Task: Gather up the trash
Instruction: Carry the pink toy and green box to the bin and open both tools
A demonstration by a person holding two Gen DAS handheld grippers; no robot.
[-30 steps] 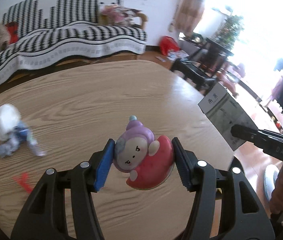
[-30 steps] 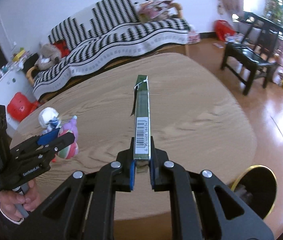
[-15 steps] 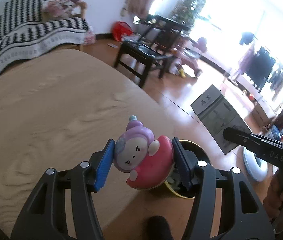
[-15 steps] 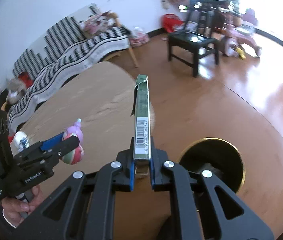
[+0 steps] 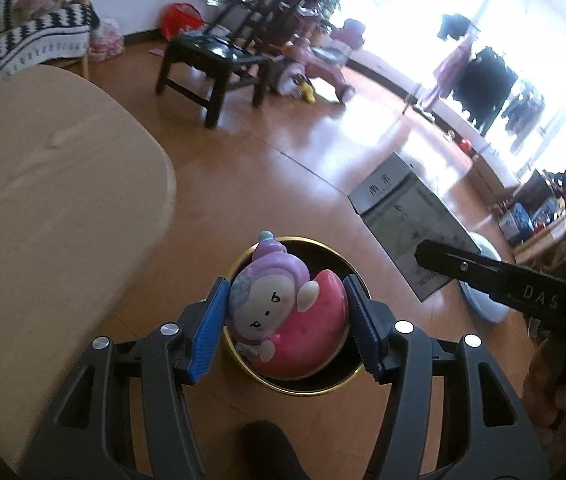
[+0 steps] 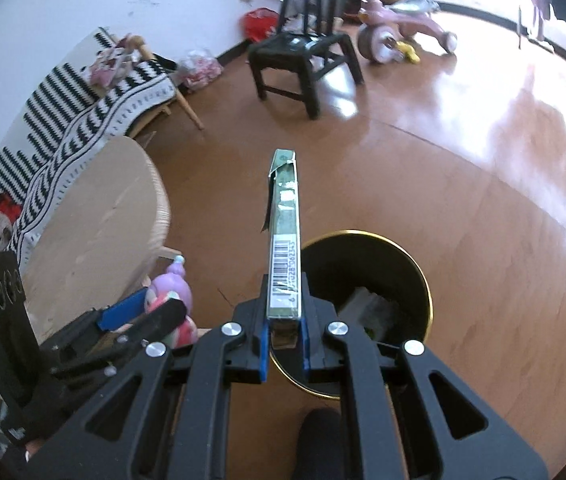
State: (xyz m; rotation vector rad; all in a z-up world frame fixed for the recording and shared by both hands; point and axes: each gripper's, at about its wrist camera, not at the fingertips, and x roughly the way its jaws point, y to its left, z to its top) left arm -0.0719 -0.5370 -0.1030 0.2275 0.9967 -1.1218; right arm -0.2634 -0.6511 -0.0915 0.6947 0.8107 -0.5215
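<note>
My left gripper (image 5: pixel 287 320) is shut on a pink and purple toy figure (image 5: pixel 283 320) and holds it right above the black bin with a gold rim (image 5: pixel 303 390) on the floor. My right gripper (image 6: pixel 283 320) is shut on a flat green carton with a barcode (image 6: pixel 283 240), held on edge over the left rim of the same bin (image 6: pixel 415 268), which has some trash inside. The left gripper and its toy (image 6: pixel 171 300) show at the left of the right wrist view. The right gripper's finger (image 5: pixel 483 272) shows at the right of the left wrist view.
The wooden table (image 5: pixel 35 200) lies to the left of the bin. A grey cardboard box (image 5: pixel 407 216) stands behind the bin. A black stool (image 6: pixel 303 60), a pink tricycle (image 6: pixel 399 28) and a striped sofa (image 6: pixel 83 100) stand farther off on the wooden floor.
Both grippers have swung from over the table to the right and down, out over the floor. Both held items now hang above the bin. Both grips are unchanged.
</note>
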